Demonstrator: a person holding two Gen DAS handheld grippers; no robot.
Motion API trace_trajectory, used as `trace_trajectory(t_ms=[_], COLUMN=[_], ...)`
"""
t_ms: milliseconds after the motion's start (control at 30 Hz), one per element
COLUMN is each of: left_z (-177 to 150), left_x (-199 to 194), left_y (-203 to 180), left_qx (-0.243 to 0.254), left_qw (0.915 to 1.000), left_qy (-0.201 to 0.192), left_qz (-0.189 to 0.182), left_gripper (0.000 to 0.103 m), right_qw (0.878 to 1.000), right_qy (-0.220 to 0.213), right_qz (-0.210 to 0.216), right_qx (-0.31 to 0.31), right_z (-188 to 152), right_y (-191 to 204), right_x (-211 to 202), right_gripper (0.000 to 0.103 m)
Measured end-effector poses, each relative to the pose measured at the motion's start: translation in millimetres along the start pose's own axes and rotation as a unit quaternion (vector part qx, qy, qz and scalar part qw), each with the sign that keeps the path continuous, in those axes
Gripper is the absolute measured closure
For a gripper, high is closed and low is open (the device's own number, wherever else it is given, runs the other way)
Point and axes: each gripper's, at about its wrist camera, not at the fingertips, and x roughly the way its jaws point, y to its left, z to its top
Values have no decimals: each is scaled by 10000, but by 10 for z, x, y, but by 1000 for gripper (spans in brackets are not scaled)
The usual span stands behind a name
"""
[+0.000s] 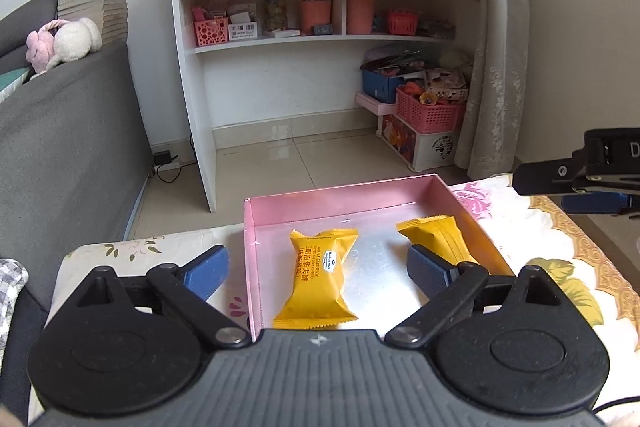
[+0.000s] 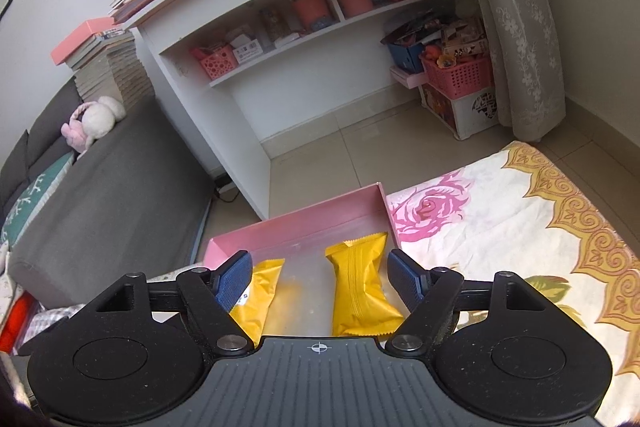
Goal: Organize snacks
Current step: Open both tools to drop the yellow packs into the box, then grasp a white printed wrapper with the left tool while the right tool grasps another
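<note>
White shelving and grey tile floor lie beyond a floral cloth (image 2: 500, 227) that carries a pink box (image 1: 340, 205) with two yellow snack packs lying flat inside, well apart. Left gripper (image 1: 316, 269) hangs wide open over the left pack (image 1: 318, 279), gripping nothing, that pack's printed face up and its long axis running away from the camera along the fingers. Right gripper (image 2: 320, 281) is likewise spread and empty above the right pack (image 2: 362, 287), seam side up, long axis also pointing away toward the box's far wall.
</note>
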Motion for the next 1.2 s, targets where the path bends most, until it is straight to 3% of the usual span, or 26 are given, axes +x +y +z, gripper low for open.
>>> trace_trajectory(t_ms=[267,667,967,1200], left_z=[-95,-317,-543,-684], left_x=[-267,-676,-808,-840], left_y=[49,80,254,363], left_qx=[-77,162,-254,-301], left_qw=[9998,9997,9995,9992], left_qy=[66,162,176,249], left_qz=[-145,-2,-27,76], left_gripper=[1,0,0,0], right_qw=[9995,9969,9952,9916], right_qy=[49,247,304,515], right_qz=[-48,23,211,281], right_qx=[-314,-753,-912,-1156], right_z=[-71,-345,-626,-918], right_y=[214,510,643,624], right_x=[-339,-713,-840,-793], right_gripper=[17,11,9,8])
